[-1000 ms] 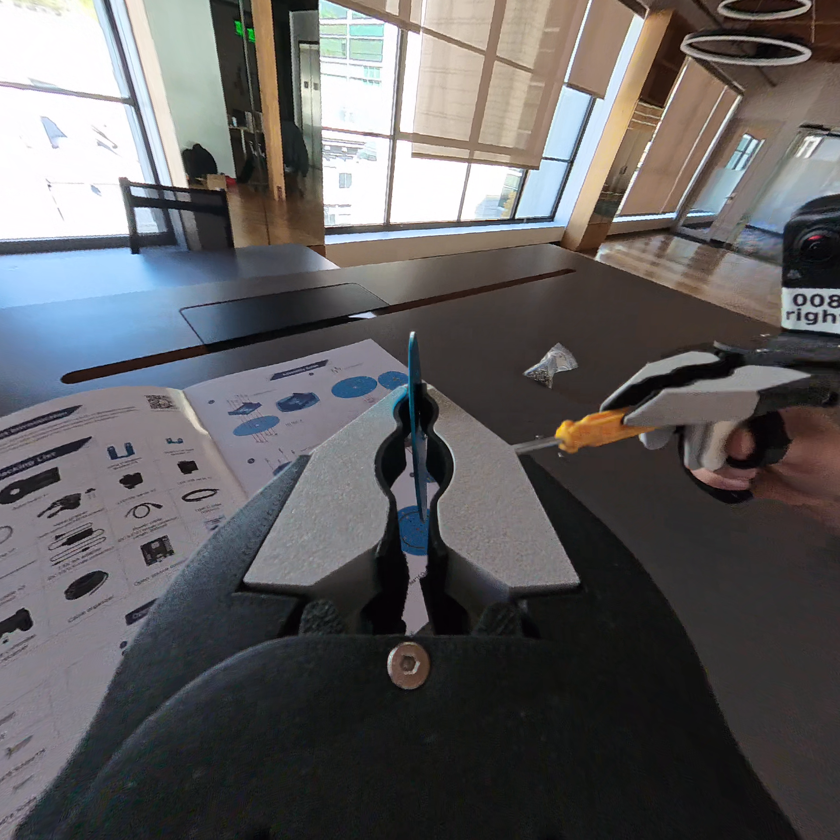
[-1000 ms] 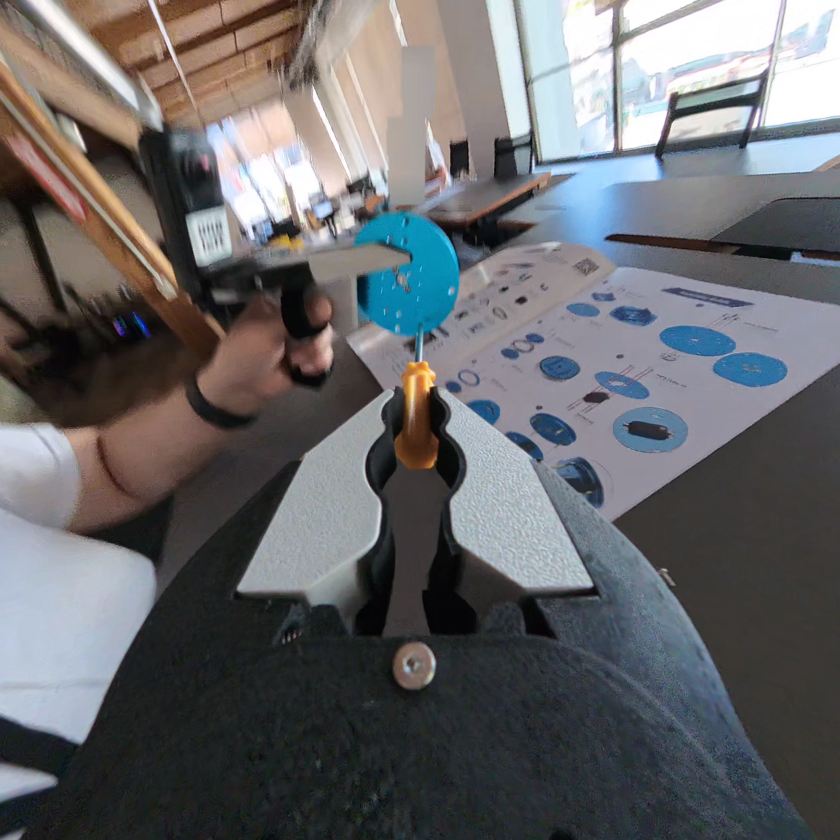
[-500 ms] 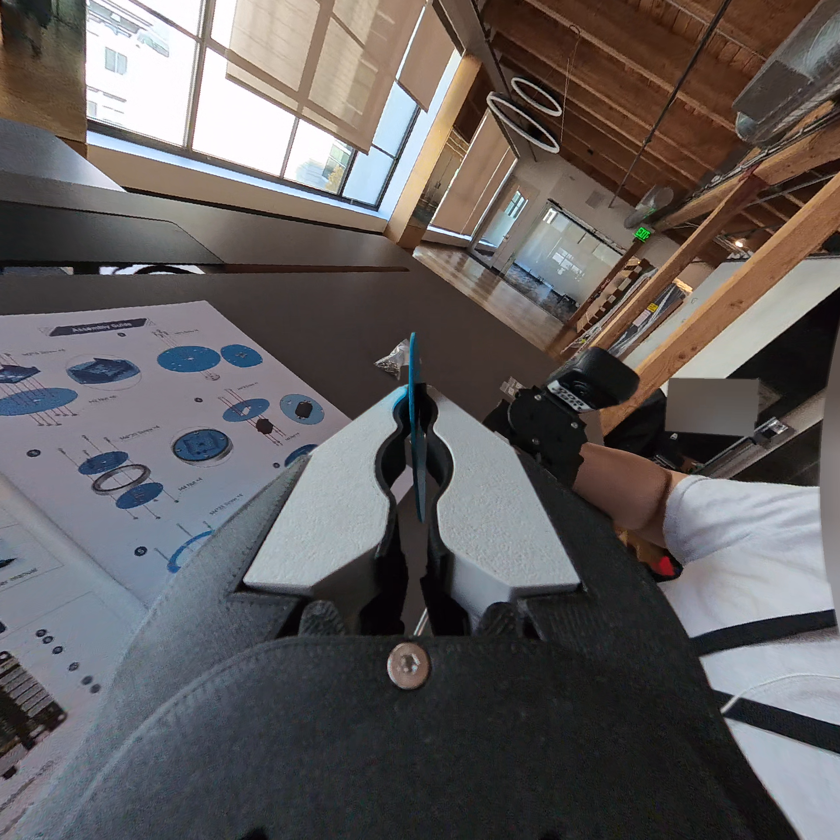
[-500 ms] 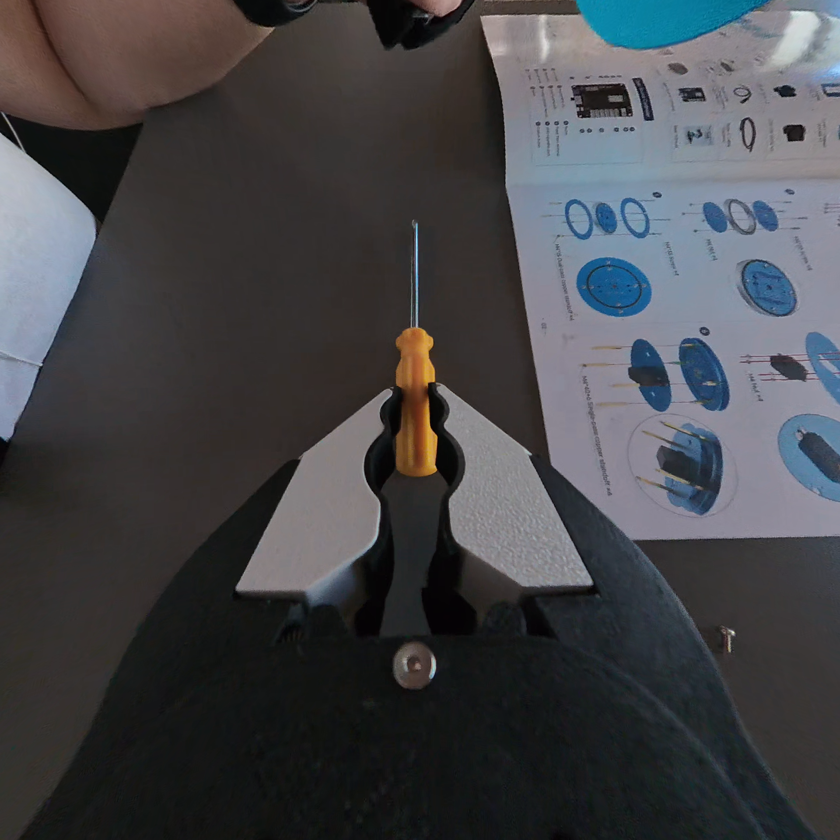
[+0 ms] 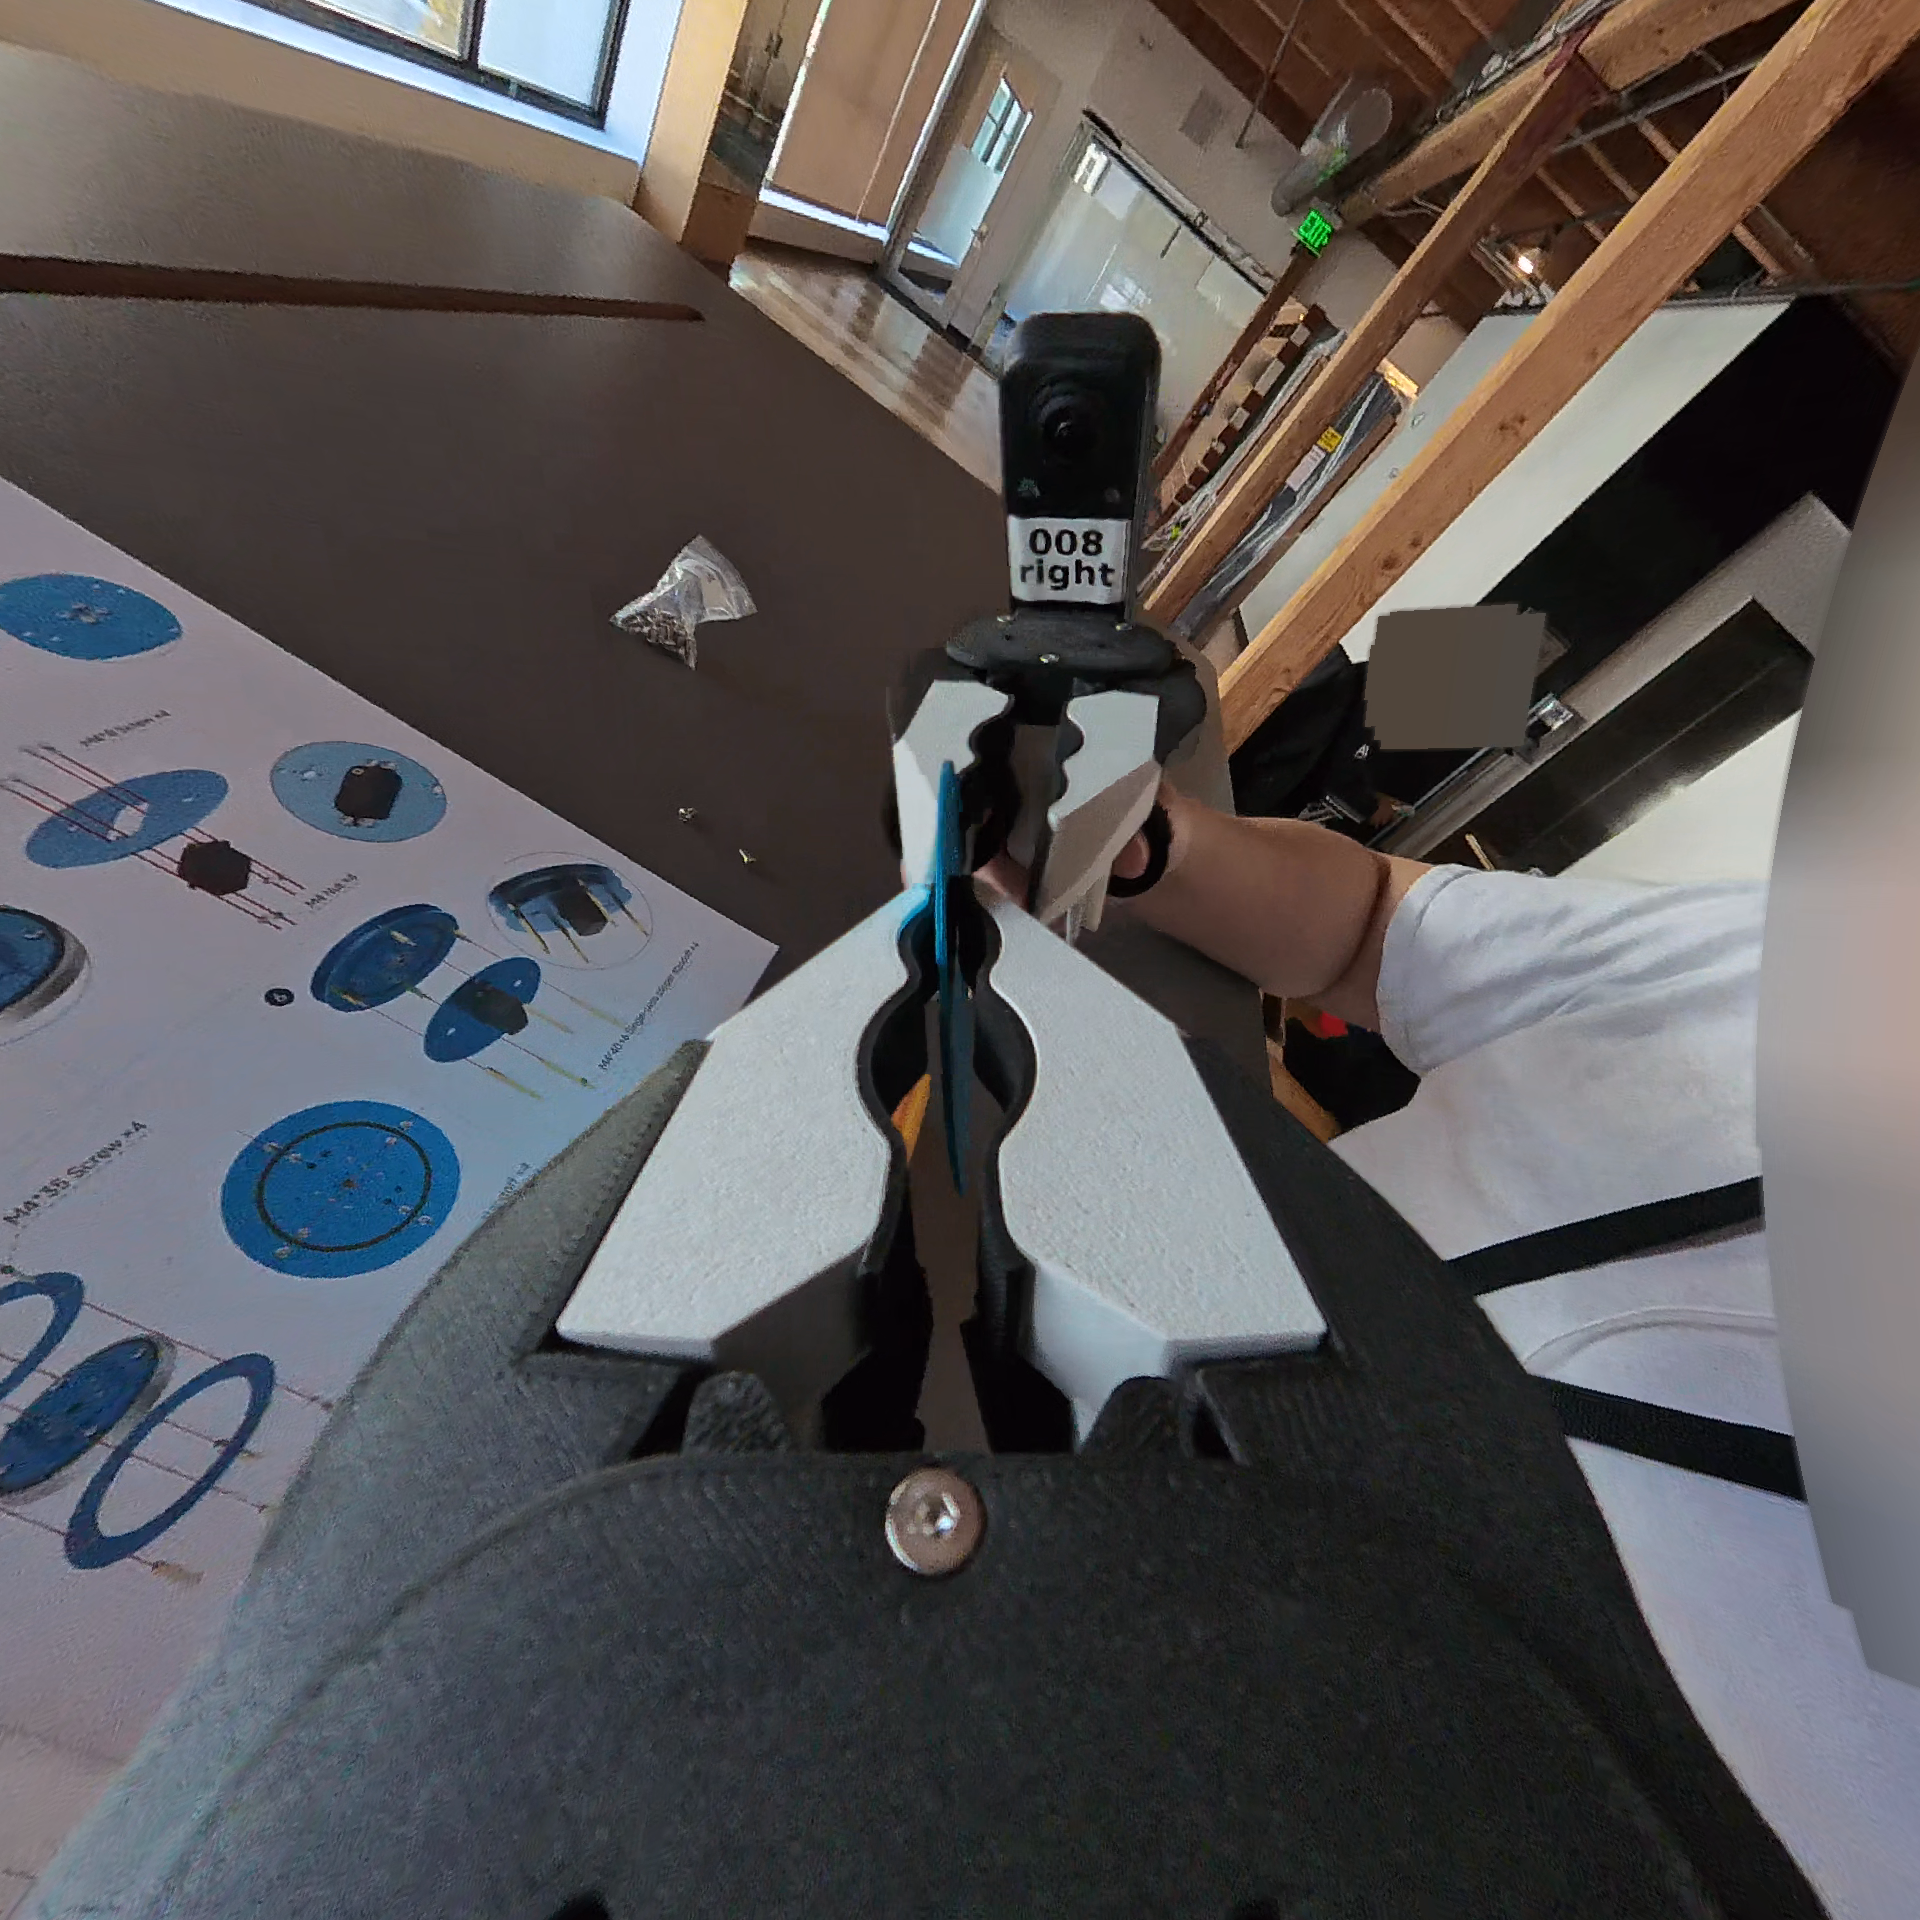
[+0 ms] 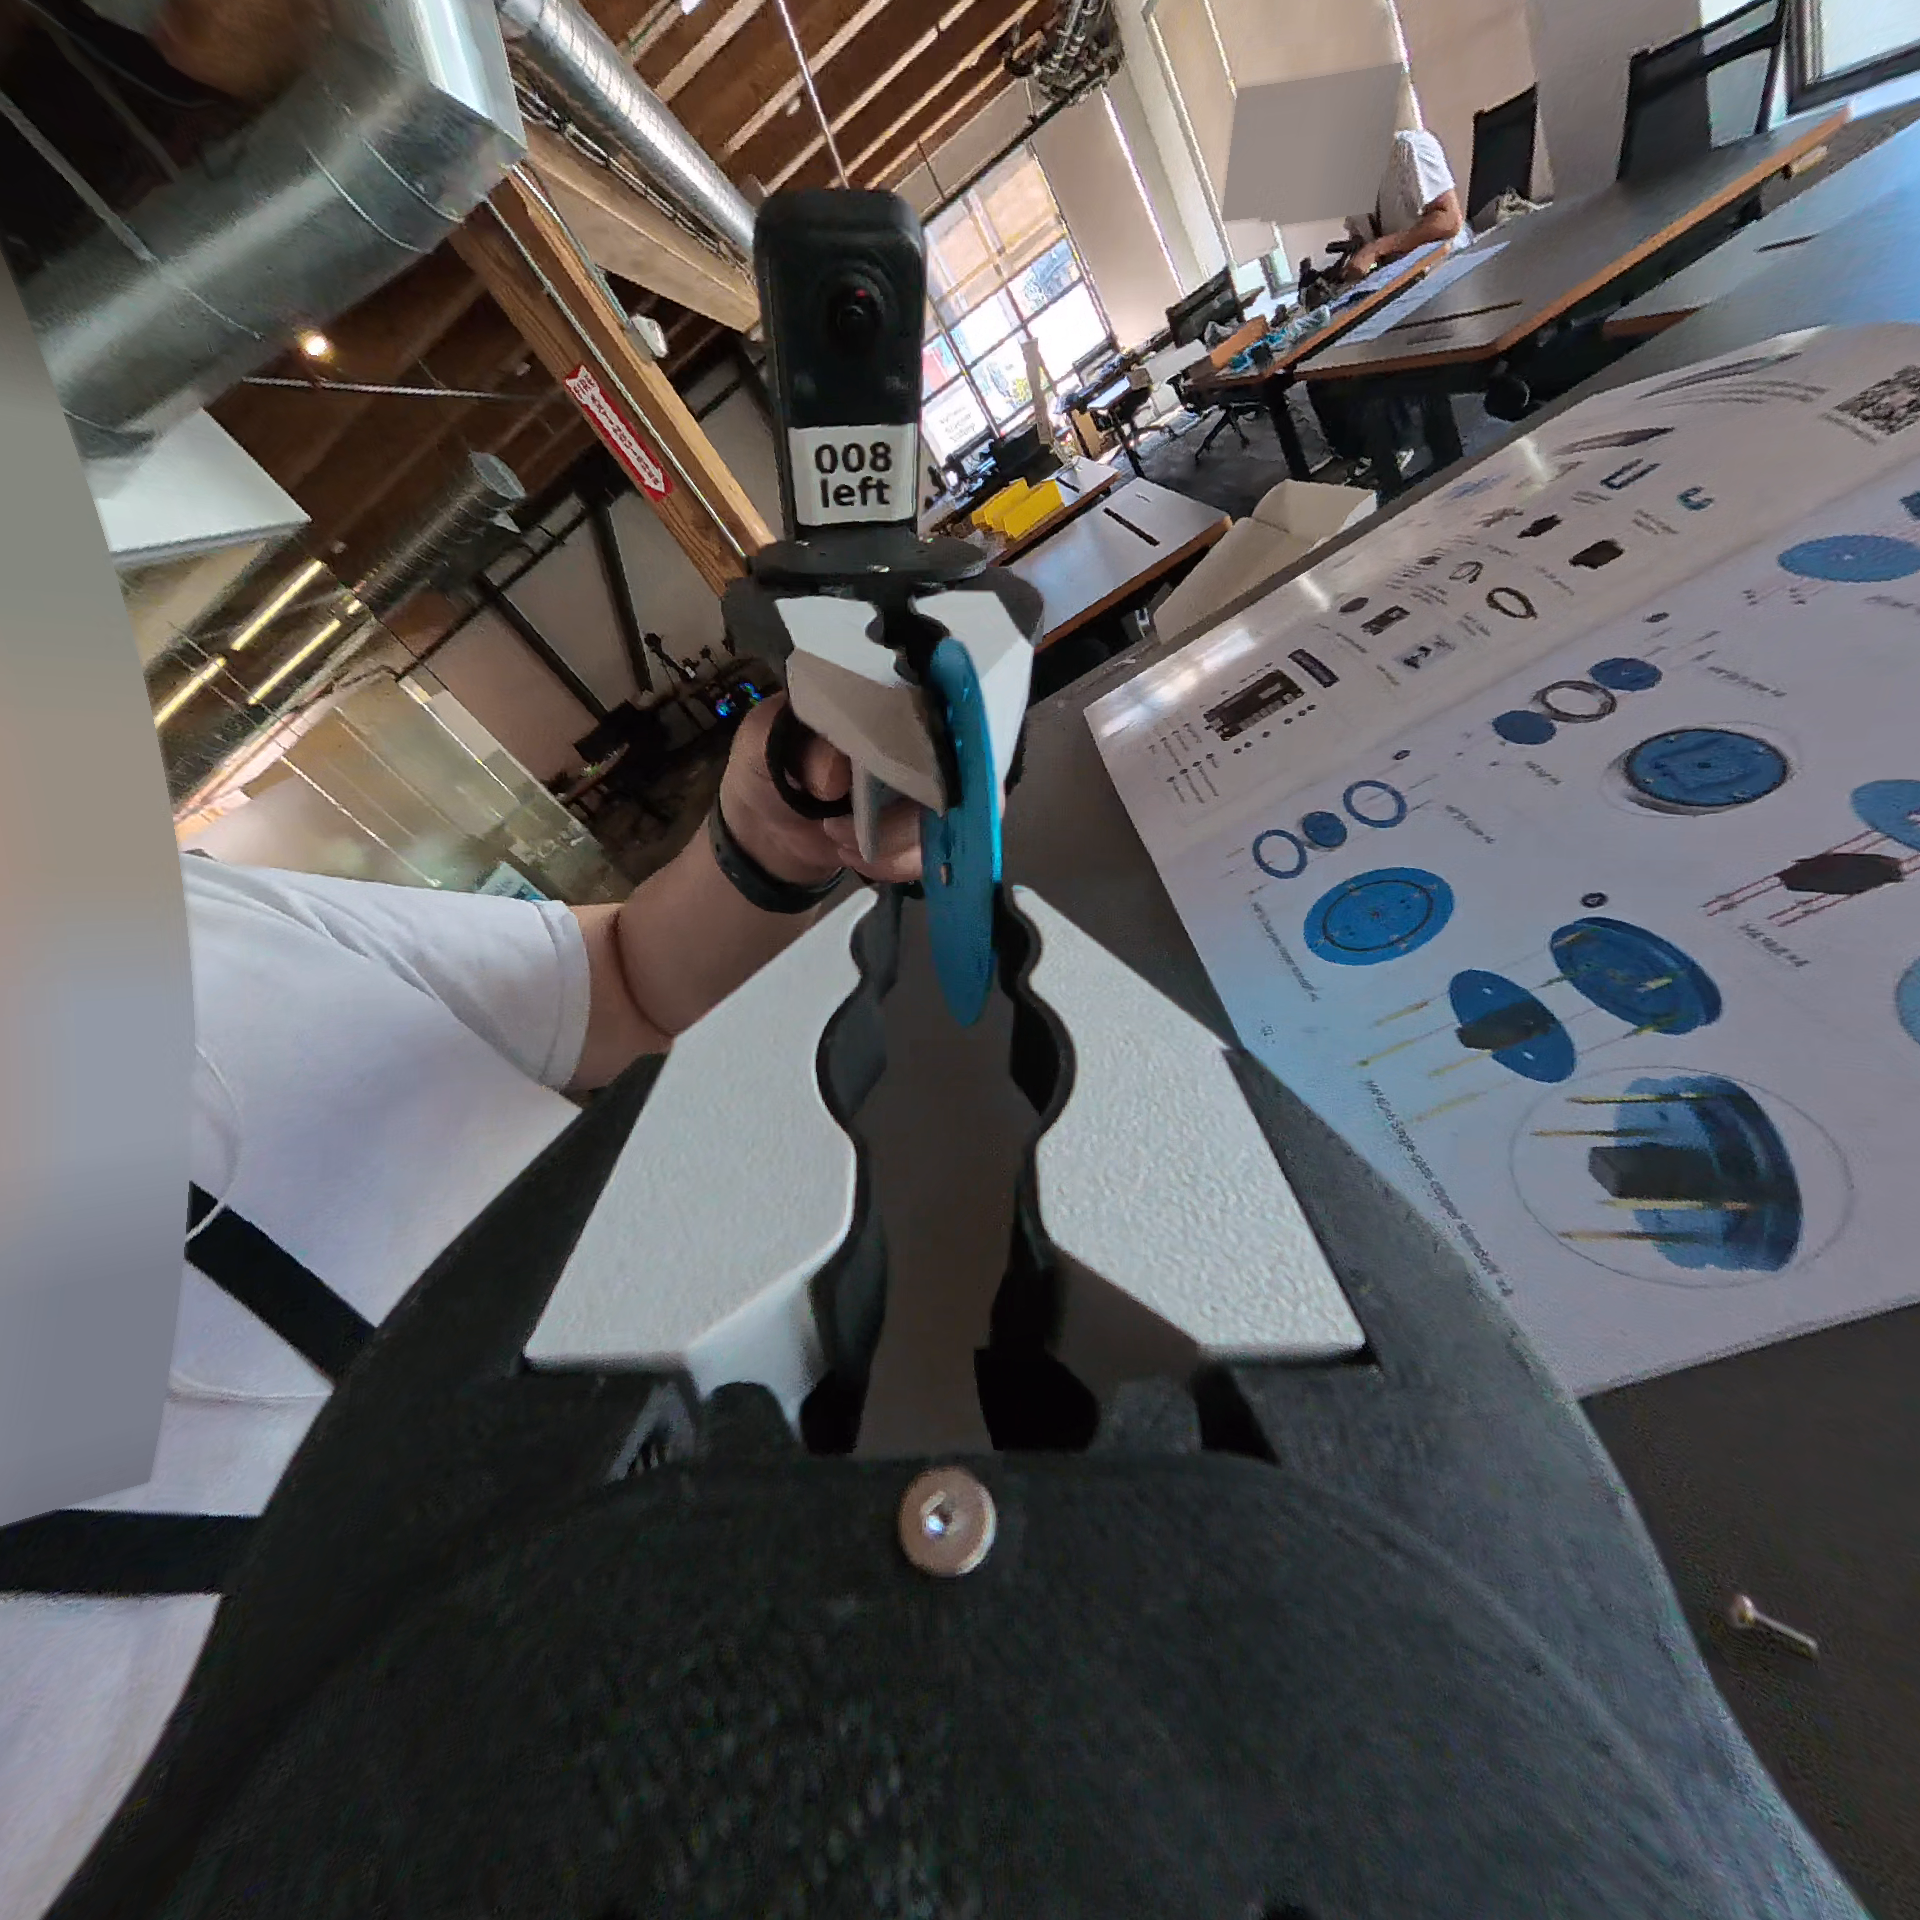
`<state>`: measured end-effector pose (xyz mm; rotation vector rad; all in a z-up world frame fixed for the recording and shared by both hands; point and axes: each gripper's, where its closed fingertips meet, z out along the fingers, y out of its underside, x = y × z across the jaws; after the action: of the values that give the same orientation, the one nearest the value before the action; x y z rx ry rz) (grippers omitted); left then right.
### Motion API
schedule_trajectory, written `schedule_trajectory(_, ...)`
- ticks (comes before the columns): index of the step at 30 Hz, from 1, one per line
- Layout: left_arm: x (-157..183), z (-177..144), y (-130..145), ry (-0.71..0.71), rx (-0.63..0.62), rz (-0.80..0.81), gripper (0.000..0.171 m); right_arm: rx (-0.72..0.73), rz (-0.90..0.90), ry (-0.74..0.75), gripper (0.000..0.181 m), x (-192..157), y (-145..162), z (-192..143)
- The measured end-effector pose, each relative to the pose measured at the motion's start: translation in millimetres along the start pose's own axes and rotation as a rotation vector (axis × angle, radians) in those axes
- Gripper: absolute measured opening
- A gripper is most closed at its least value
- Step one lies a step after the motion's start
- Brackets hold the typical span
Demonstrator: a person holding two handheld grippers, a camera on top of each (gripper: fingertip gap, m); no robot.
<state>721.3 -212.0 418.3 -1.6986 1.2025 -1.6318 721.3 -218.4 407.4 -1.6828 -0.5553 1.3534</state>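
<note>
Left wrist view: left claw (image 5: pixel 951 935) clamped on rim of blue disc (image 5: pixel 951 1039), held edge-on above table (image 5: pixel 416 416); likely thin, stiff, light, slick-faced; best pinched at rim.
Right wrist view: right claw (image 6: pixel 948 914) parted, empty, tips flanking disc; orange screwdriver gripped a half-second ago now gone.

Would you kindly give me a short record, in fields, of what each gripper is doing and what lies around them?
left gripper: shut on a blue disc, gripped edge-on and held off the table
right gripper: open, empty, facing the left one
disc and right gripper: the disc's edge reaches between its fingertips; contact cannot be told
table: dark, bearing an illustrated sheet
small parts: clear bag of screws beyond the sheet; a loose screw beside the right gripper
</note>
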Motion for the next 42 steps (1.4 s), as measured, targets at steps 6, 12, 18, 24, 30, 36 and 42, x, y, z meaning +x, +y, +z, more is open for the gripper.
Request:
schedule_trajectory(6, 5, -5, -12, 0.034, 0.059, 0.007, 0.016, 0.067, 0.140, -0.103, 0.000, -10, -10, -7)
schedule_trajectory(12, 11, -20, -5, -0.013, -0.055, 0.186, 0.028, 0.115, -0.051, -0.042, 0.000, -11, -25, -22)
schedule_trajectory(18, 21, -2, -2, 0.031, -0.008, 0.242, 0.013, 0.168, -0.094, -0.082, 0.000, -21, -31, -24)
schedule_trajectory(24, 35, -1, -7, 0.086, 0.064, 0.308, 0.000, 0.218, -0.107, -0.168, 0.000, -29, -33, -26)
schedule_trajectory(30, 37, 0, -15, 0.105, 0.133, 0.229, 0.000, 0.250, -0.053, -0.192, 0.000, -30, -36, -26)
schedule_trajectory(36, 32, -1, -19, 0.084, 0.161, 0.173, 0.000, 0.248, -0.008, -0.181, 0.000, -24, -35, -25)
schedule_trajectory(42, 23, -1, -16, 0.060, 0.133, 0.105, 0.000, 0.215, 0.038, -0.177, 0.000, -18, -29, -21)
